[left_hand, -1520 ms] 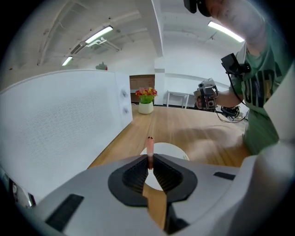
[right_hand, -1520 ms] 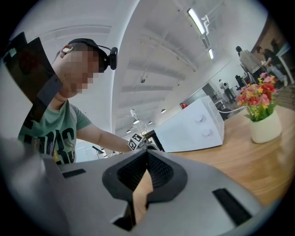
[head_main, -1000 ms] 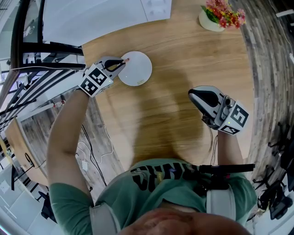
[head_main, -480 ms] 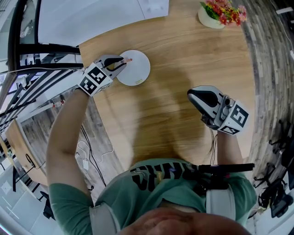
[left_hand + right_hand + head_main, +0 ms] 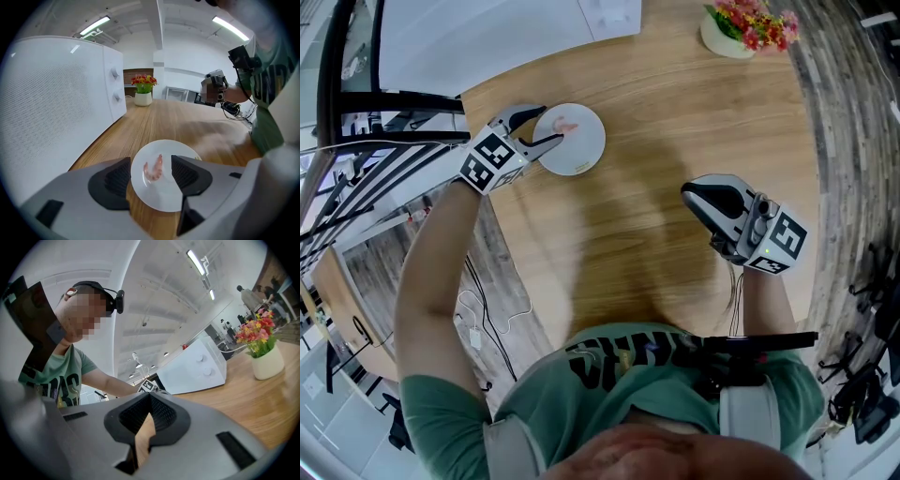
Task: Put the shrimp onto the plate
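Pink shrimp (image 5: 153,169) lies on plate (image 5: 159,199) near counter's (image 5: 656,253) left edge, untouched between left tool's (image 5: 548,126) just-opened, wide jaws; right tool (image 5: 148,399) closed, empty.

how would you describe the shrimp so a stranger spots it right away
On the wooden table, find the round white plate near its left edge. The shrimp is the small curled pink piece lying on it, the only food on the plate.

The bench (image 5: 675,122) was pale wood, its grain plain under a satin finish. The plate (image 5: 581,155) looked smooth, glossy and white; the shrimp (image 5: 154,168) on it glistened pink. At nine o'clock in the left gripper view, the appliance (image 5: 61,93) was matt white, its side finely dotted. The floor (image 5: 853,122) showed rough-looking grey planks.
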`<move>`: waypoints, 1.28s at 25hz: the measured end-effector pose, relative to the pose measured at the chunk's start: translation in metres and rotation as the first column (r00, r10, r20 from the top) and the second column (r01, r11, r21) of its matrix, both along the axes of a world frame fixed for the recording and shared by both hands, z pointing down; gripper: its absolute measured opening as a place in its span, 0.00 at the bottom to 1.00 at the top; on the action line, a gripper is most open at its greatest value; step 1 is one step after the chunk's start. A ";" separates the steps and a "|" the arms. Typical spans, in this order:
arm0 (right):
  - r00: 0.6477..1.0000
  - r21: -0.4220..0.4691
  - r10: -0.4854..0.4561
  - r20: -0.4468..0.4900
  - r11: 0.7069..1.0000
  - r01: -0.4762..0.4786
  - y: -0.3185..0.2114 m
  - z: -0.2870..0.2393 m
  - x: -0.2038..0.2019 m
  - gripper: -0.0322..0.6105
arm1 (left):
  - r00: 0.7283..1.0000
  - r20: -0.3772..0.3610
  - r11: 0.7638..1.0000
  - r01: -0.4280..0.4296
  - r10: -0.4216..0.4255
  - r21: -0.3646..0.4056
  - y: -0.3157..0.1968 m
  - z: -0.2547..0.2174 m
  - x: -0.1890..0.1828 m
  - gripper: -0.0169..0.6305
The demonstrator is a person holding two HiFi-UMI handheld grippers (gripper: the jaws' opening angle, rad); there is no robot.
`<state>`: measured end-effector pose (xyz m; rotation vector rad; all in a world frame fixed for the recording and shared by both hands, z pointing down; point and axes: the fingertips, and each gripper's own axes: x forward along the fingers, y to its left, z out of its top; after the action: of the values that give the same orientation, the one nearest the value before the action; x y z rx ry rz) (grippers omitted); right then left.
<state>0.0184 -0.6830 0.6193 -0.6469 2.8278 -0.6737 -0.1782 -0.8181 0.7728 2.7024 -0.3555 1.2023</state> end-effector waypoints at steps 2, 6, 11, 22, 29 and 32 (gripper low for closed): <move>1.000 0.005 0.000 -0.001 1.000 0.000 0.000 -0.004 0.000 0.06 | 1.000 0.001 1.000 0.004 -0.004 0.003 0.001 -0.003 -0.002 0.42; 1.000 0.017 0.000 -0.006 1.000 0.000 0.004 -0.017 -0.002 0.06 | 1.000 0.003 1.000 0.009 -0.009 0.011 0.006 -0.014 -0.007 0.42; 0.999 0.020 0.024 -0.026 1.000 -0.024 0.008 -0.030 -0.008 0.06 | 0.999 -0.032 1.000 0.018 -0.018 0.001 0.013 -0.032 -0.018 0.42; 0.999 0.061 -0.008 -0.053 0.998 0.011 0.025 -0.070 -0.026 0.06 | 0.961 -0.228 0.982 0.176 -0.155 0.074 0.073 -0.127 -0.055 0.33; 0.996 0.046 -0.044 -0.075 0.998 0.048 0.048 -0.089 -0.053 0.06 | 0.870 -0.336 0.918 0.396 -0.361 0.037 0.160 -0.162 -0.122 0.04; 0.994 0.049 -0.067 -0.086 0.996 0.071 0.058 -0.101 -0.072 0.06 | 0.826 -0.373 0.890 0.456 -0.423 -0.001 0.208 -0.172 -0.155 0.04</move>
<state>-0.0533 -0.6249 0.5181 -0.5846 2.9470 -0.5948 -0.3329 -0.6099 0.6010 2.6207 -0.9308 0.5541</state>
